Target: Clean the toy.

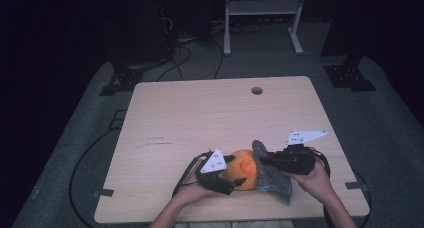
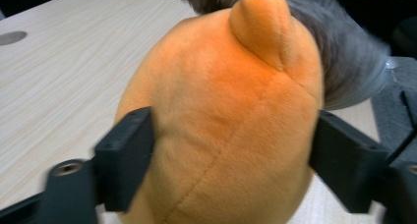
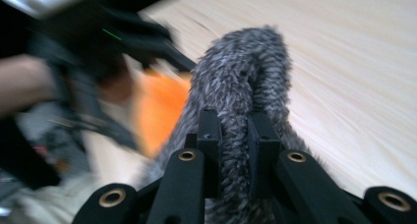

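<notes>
There was 1 orange plush toy [image 1: 243,169] and 1 grey furry cloth [image 1: 272,172] on the table [image 1: 200,113]. The toy sat between the loose jaws of the left gripper [image 2: 231,165]. The right gripper [image 3: 235,135] pinched the cloth tight.

The counter [image 1: 200,113] is pale wood-grain laminate, smooth and matt. The orange toy [image 2: 231,126] is soft short-pile plush with stitched seams. The grey cloth [image 3: 246,81] is shaggy, long-piled fleece, streaked light and dark. The left hand-held gripper [image 2: 231,160] and the right hand-held gripper [image 3: 235,150] look like matt black plastic with slightly rough faces; brass-coloured metal inserts sit in their joints. The floor [image 1: 390,128] looks like grey, dull carpet.
</notes>
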A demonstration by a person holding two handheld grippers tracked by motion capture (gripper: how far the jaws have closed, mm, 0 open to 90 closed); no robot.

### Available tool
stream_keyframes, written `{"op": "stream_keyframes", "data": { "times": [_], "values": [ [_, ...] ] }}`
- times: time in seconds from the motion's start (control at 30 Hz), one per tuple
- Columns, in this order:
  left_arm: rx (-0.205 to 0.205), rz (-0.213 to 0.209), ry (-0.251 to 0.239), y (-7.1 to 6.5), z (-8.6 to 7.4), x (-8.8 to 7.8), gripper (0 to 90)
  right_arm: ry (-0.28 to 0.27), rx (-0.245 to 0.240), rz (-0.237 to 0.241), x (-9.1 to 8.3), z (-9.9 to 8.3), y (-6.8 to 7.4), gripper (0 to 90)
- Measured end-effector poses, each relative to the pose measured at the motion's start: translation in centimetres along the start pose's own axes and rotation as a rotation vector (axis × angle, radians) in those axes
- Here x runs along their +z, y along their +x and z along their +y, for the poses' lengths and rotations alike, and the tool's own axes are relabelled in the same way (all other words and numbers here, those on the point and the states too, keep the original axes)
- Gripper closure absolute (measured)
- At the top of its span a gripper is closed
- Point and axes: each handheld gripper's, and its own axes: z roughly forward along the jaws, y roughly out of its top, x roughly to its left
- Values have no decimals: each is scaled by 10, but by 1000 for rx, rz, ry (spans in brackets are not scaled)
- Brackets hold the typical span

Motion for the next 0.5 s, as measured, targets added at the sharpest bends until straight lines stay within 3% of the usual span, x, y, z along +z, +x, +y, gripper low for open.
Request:
{"op": "stream_keyframes", "data": {
  "times": [0.1, 0.17, 0.23, 0.4, 0.5],
  "values": [
    [39, 19, 9, -4, 3, -2, 324, -29, -67, 52, 0, 12, 22, 784],
    [19, 18, -5, -2, 1, -4, 351, -19, -97, 30, 5, 14, 26, 782],
    [-5, 14, -11, 1, -1, -6, 359, -23, -53, 22, 5, 9, 14, 780],
    [-88, -9, -49, 13, -6, -8, 358, 17, 86, -47, 3, -18, -24, 780],
    [-110, 2, -84, 13, -5, -10, 363, 11, 112, -54, -1, -21, -29, 781]
  ]
}}
